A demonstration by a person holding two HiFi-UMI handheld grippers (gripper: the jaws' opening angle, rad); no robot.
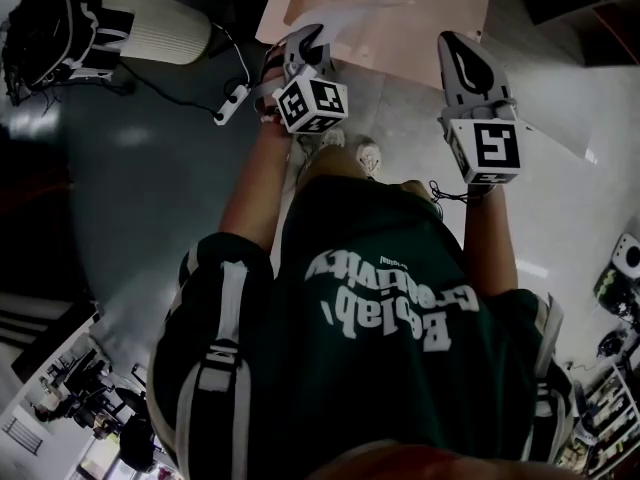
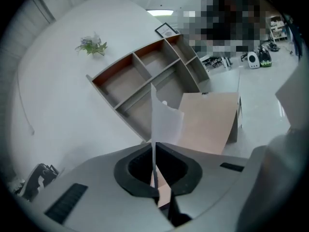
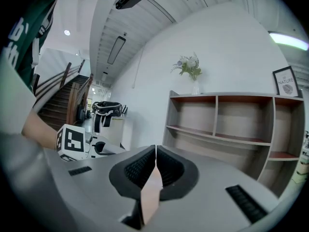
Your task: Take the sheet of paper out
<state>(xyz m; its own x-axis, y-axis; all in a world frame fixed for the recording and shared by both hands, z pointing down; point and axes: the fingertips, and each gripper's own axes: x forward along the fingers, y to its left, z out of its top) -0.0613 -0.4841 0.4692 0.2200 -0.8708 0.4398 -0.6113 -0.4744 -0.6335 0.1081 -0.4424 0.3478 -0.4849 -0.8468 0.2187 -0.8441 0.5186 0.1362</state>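
Note:
A peach-coloured folder (image 1: 400, 13) is held up in front of me, over the floor. A white sheet of paper (image 2: 164, 120) stands on edge out of my left gripper (image 2: 154, 146), which is shut on its lower edge. Behind the sheet the folder (image 2: 210, 122) hangs flat. In the head view the left gripper (image 1: 312, 36) is at the folder's near left edge and the right gripper (image 1: 462, 48) at its near right edge. My right gripper (image 3: 155, 151) is shut on a thin peach edge of the folder (image 3: 149, 195).
A wooden shelf unit (image 3: 231, 124) with empty compartments stands against the white wall, with a vase of flowers (image 3: 189, 69) and a small frame (image 3: 286, 81) on top. A white cylinder (image 1: 160, 23) and a black bag (image 1: 45, 28) lie on the floor at left. Stairs (image 3: 58, 100) are further left.

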